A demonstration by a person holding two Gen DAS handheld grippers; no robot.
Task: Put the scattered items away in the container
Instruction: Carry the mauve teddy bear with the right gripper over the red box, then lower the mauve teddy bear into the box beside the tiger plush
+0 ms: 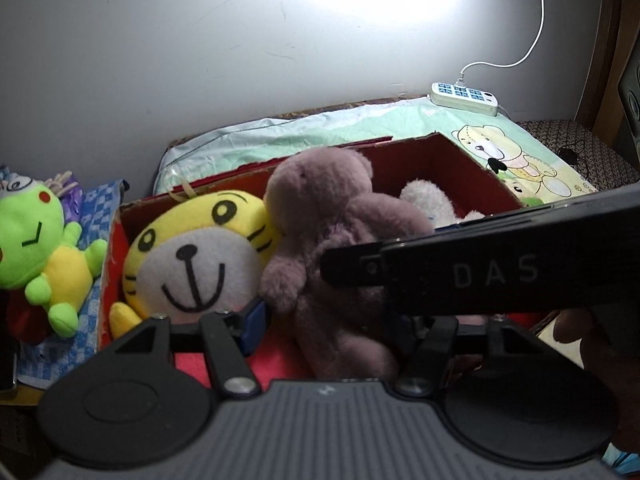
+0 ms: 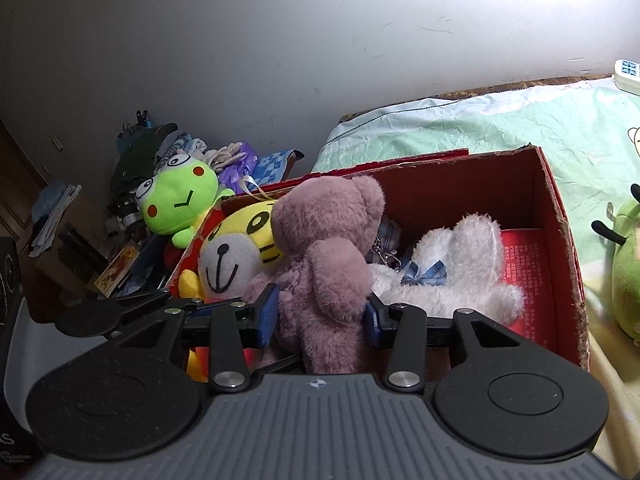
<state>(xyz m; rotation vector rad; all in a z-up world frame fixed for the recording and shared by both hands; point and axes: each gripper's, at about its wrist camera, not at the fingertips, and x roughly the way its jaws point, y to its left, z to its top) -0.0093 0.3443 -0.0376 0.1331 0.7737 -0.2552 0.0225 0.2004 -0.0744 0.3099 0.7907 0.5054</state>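
The step in hand looks like setting the mauve bear (image 2: pixel 324 264) down into the red cardboard box (image 2: pixel 560 240). The right gripper (image 2: pixel 322 316) has its 2 blue pads pressed against the bear's body from either side, pinching it, with the bear already low inside the box between the other toys. The left gripper (image 1: pixel 324 320) sits around the same bear with its fingers spread; its left pad (image 1: pixel 254 320) stands just clear of the plush, and the right gripper's body crosses in front and hides the other one. The box holds 3 toys: the bear in the middle, a yellow tiger (image 1: pixel 196 256) against the left wall, and a white plush (image 2: pixel 452 276) with a blue bow on the right. The next move, as I judge it, calls for easing the right pads apart and lifting both tools straight out without dragging fur. A green frog (image 1: pixel 44 248) lies outside, left of the box, not yet tidied.
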